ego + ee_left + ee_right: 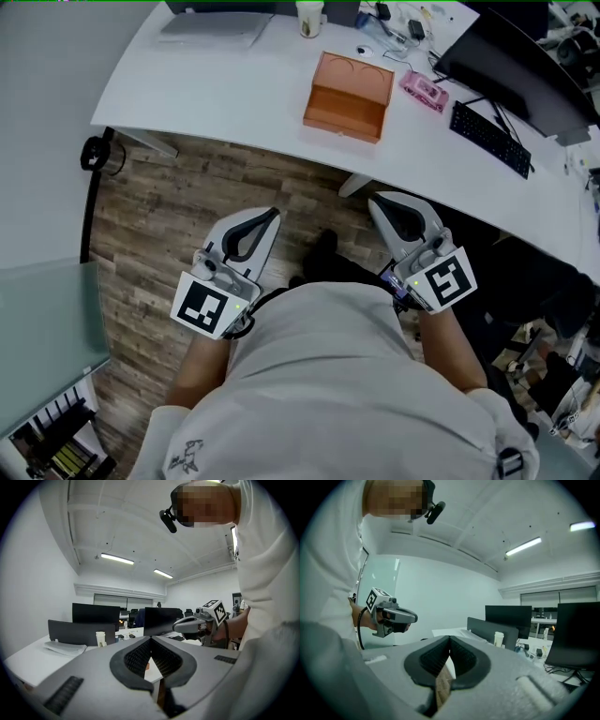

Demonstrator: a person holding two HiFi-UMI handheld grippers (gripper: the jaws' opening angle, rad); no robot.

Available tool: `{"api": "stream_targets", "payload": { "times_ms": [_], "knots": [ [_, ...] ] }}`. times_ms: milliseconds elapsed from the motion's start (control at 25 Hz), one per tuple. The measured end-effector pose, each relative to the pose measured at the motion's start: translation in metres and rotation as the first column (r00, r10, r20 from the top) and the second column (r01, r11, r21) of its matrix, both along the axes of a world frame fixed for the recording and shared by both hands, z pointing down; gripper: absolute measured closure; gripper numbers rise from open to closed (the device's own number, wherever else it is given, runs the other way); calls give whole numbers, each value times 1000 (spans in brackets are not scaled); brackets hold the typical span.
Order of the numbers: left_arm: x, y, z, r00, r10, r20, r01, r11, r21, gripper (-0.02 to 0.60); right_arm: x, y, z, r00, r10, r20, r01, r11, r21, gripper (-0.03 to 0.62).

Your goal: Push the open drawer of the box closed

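A brown box (pixel 349 92) stands on the white desk (pixel 216 94), and its drawer (pixel 343 119) juts out toward me at the near side. Both grippers hang close to my body over the wooden floor, well short of the desk. My left gripper (pixel 273 217) points up toward the desk edge with its jaws shut and nothing between them; in its own view the jaws meet at the left gripper (pixel 151 640) tip. My right gripper (pixel 375 202) is likewise shut and empty, and the right gripper (pixel 449 640) tip shows the pads touching. Each gripper view shows the other gripper alongside.
A pink object (pixel 424 91), a black keyboard (pixel 489 138) and a dark monitor (pixel 511 66) lie right of the box. A paper cup (pixel 310 17) and a grey flat item (pixel 211 26) sit at the desk's back. A glass panel (pixel 47 319) stands at my left.
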State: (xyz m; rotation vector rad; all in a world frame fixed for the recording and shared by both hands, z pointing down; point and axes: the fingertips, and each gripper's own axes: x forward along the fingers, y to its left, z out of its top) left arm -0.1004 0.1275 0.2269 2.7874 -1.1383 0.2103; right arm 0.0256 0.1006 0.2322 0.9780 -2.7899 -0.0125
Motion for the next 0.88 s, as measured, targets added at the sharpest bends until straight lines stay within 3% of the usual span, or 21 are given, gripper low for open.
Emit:
{"api": "stream_targets", "payload": {
  "times_ms": [400,880],
  "knots": [
    [66,-86,-5,995,95,42,-95,995,12,583,50,-73,-11,998,65,20,-63,997,-54,591],
    [97,-154,1,967,252,22,-252,968,-3,582,81,-119,-1,973,230,21,-228,970,-85,591]
  ]
}}
